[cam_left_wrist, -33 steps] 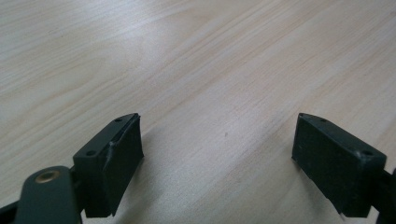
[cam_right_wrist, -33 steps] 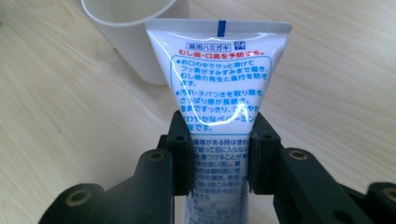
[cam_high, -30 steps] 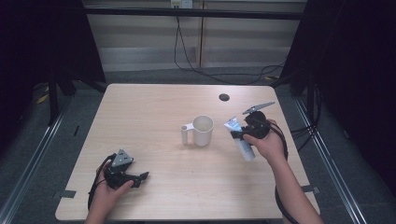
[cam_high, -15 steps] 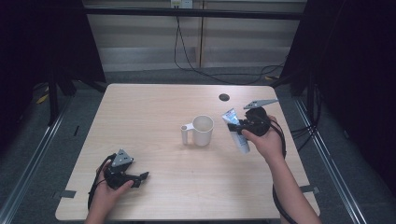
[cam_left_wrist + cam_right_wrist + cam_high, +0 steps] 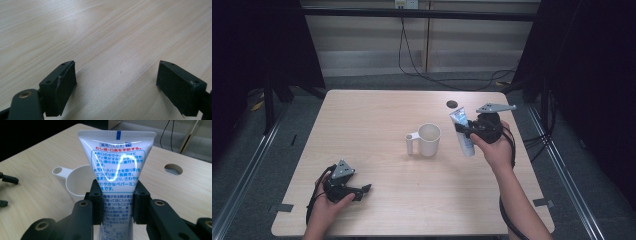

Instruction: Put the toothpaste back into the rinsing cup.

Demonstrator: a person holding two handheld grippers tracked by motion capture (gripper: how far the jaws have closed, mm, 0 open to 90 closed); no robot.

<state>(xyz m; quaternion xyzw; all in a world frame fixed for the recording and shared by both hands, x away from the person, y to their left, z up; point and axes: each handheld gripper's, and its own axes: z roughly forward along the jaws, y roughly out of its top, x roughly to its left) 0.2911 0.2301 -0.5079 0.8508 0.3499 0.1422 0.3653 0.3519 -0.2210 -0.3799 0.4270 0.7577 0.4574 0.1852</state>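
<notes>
My right gripper (image 5: 117, 205) has its jaws clamped on the middle of a white toothpaste tube (image 5: 116, 165), and in its own view the crimped flat end stands up past them toward the white cup (image 5: 77, 182) beyond. From the high view, the right gripper (image 5: 467, 129) carries the tube (image 5: 462, 131) tilted and clear of the tabletop (image 5: 377, 115), just to the right of the cup (image 5: 427, 139) and not yet over its mouth. So I judge the pick-up done, while the carry to the cup and the drop inside remain. My left gripper (image 5: 362, 190) rests near the front left of the tabletop, well apart from the cup, its jaws spread wide with nothing but bare wood (image 5: 112, 37) between them. The tube's cap end is cut off below my jaws, so I cannot tell whether it is capped, and the cup's inside is too shallowly seen to say if it holds anything.
</notes>
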